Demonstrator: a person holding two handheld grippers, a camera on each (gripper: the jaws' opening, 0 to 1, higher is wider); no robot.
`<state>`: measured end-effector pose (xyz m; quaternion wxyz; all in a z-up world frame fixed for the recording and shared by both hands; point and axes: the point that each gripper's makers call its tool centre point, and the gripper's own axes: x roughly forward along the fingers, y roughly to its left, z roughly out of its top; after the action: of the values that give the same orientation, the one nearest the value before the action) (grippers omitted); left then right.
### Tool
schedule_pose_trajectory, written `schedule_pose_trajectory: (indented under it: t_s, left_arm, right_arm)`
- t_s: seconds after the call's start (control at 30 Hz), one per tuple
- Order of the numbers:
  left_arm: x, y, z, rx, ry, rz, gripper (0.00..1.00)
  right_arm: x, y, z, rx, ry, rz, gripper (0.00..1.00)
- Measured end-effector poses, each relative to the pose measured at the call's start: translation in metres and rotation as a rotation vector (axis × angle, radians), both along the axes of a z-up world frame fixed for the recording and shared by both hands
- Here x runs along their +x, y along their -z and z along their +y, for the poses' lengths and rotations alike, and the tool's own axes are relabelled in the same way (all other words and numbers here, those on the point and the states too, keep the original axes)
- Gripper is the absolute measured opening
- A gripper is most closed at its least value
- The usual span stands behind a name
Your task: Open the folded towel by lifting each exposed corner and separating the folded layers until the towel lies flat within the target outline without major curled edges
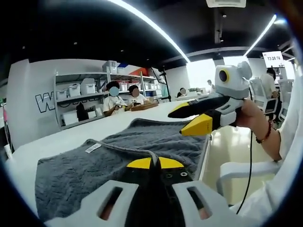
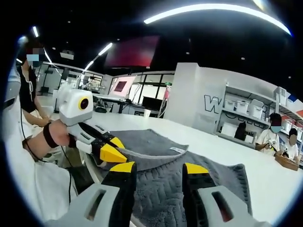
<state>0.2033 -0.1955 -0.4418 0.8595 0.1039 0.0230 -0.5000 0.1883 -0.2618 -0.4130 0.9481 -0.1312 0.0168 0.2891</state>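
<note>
- Grey towel (image 1: 137, 146) is spread on a white table (image 1: 71, 135), one edge near the table's side; a white label (image 1: 93, 147) is seen on it.
- A raised fold (image 2: 156, 158) of the towel is seen in the right gripper view, lifted off the layer below.
- Left gripper (image 1: 150, 163): yellow-tipped jaws are closed together, pinched on a ridge of the towel's edge in the left gripper view.
- The same gripper (image 2: 111, 150) is seen in the right gripper view, held by a hand with a dark wristband, tips at the lifted towel edge.
- Right gripper (image 2: 158, 172): jaws are apart, nothing clamped between them, held over the towel.
- In the left gripper view the right gripper (image 1: 191, 118) is held above the towel's far side, jaws parted, by a hand (image 1: 248, 116) with a red wrist cord.
- Shelving (image 1: 80, 101) at the wall is stocked with white bins (image 1: 87, 87); their contents cannot be made out.
- Seated people (image 1: 123, 99) are seen at the far end of the table, by a shallow brown tray (image 1: 144, 107); contents unclear.
</note>
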Motion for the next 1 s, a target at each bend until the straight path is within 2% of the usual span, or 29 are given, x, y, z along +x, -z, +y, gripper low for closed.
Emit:
schedule_pose_trajectory:
  t_s: [0.1,0.23,0.5,0.57,0.6,0.8,1.0]
  left_arm:
    - [-0.002,-0.003,0.0,0.01,-0.003,-0.01,0.03]
    - [-0.002,-0.003,0.002,-0.01,-0.012,-0.009,0.03]
    - [-0.004,-0.001,0.001,-0.032,0.004,-0.007,0.03]
    - [-0.004,-0.001,0.0,-0.037,0.007,-0.008,0.03]
    - [-0.004,-0.002,0.001,-0.02,0.003,-0.036,0.03]
    - [-0.004,0.001,0.002,-0.037,0.009,-0.016,0.03]
    - [-0.004,0.0,0.003,-0.048,0.002,-0.023,0.03]
  right_arm:
    - [-0.002,-0.004,-0.001,-0.001,-0.004,-0.013,0.34]
    - [0.003,-0.003,0.001,-0.004,-0.007,-0.007,0.34]
    - [0.021,-0.012,0.011,0.002,-0.011,-0.011,0.34]
    - [0.026,-0.014,0.011,-0.02,0.004,-0.018,0.34]
    - [0.028,-0.013,0.01,-0.037,0.017,-0.021,0.33]
    - [0.032,-0.011,0.016,-0.035,-0.004,0.001,0.33]
    - [0.04,-0.012,0.02,-0.049,-0.014,0.009,0.33]
